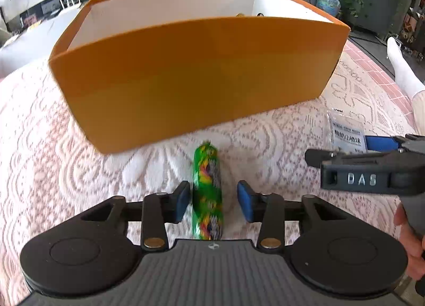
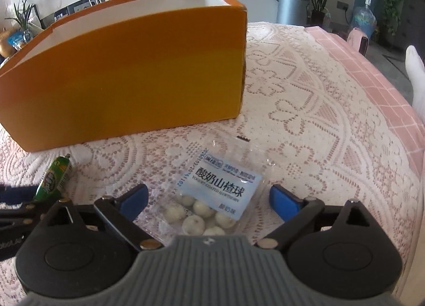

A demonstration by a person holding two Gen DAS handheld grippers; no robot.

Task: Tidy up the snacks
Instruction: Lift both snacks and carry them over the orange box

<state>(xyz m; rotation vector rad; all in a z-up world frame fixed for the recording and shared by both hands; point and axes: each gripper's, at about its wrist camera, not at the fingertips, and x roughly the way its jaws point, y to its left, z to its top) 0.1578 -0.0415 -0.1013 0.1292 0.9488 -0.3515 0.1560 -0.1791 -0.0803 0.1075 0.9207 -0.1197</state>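
The left tongs (image 1: 213, 201) stand open over the desk (image 1: 53, 162), which is covered with a white lace cloth over a pink one. Between their two blue pads lies a green sausage-shaped snack (image 1: 207, 194) in a shiny wrapper with coloured print. It lies on the lace, lengthwise along the line of the tongs. The left pad (image 1: 183, 201) is just beside the wrapper, and I cannot tell if it touches; the right pad is apart from it, with a clear gap of cloth between.

Beyond the tips of the left tongs, a little past the far end of the green snack, stands the orange box (image 1: 196, 80). It is open on top and white inside. What is in it mostly cannot be seen over the near wall.

The right tongs (image 2: 208, 201) are spread wide, and nothing is gripped. Between their pads, touching neither, lies a clear packet of white yogurt-coated balls (image 2: 212, 199) with a pale blue label, flat on the lace. Its near end reaches under the body of the tongs. The orange box is ahead and to the left of these tongs, and the green snack is to their left, near the left tongs.

In the left wrist view the right tongs come in from the right side, and part of a hand (image 1: 410, 242) holds their grip.
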